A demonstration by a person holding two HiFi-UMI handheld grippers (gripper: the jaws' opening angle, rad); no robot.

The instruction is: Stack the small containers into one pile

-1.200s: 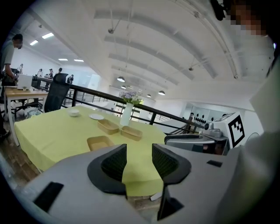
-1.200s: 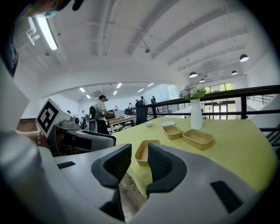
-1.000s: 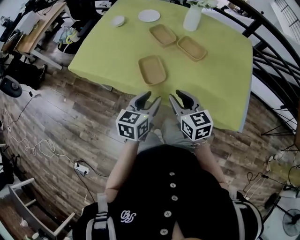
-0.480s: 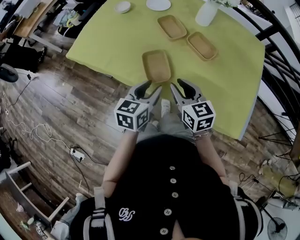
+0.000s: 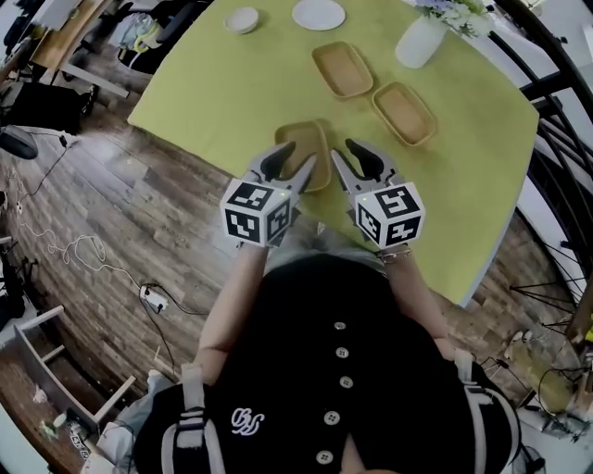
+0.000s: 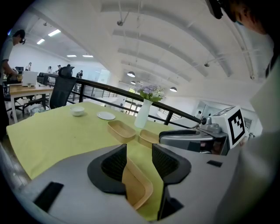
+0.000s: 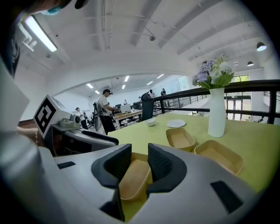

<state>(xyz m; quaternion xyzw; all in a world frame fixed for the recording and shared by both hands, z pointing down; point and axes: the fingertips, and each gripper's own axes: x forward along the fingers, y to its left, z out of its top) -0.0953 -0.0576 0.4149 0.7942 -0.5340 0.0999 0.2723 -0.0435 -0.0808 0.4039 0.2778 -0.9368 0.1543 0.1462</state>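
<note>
Three shallow wooden containers lie apart on the yellow-green tablecloth. The nearest container (image 5: pixel 305 146) (image 6: pixel 138 189) (image 7: pixel 133 177) is by the table's front edge. The middle one (image 5: pixel 342 69) (image 6: pixel 121 130) (image 7: pixel 180 138) and the right one (image 5: pixel 404 113) (image 6: pixel 148 138) (image 7: pixel 218 155) lie farther back. My left gripper (image 5: pixel 286 168) (image 6: pixel 139 158) hovers open over the nearest container's left near end. Open too, my right gripper (image 5: pixel 351 163) (image 7: pixel 139 164) hangs at that container's right side. Nothing sits between either pair of jaws.
A white vase (image 5: pixel 419 39) (image 6: pixel 143 113) (image 7: pixel 216 113) with flowers stands at the back right. A white plate (image 5: pixel 318 13) (image 7: pixel 176 124) and a small bowl (image 5: pixel 243 18) (image 6: pixel 78 110) sit at the far edge. A black railing (image 5: pixel 556 83) runs along the right, and wooden floor lies below the front edge.
Both grippers have come forward from over the floor to the table's front edge, and now reach the nearest container. Their jaws stand as wide as before.
</note>
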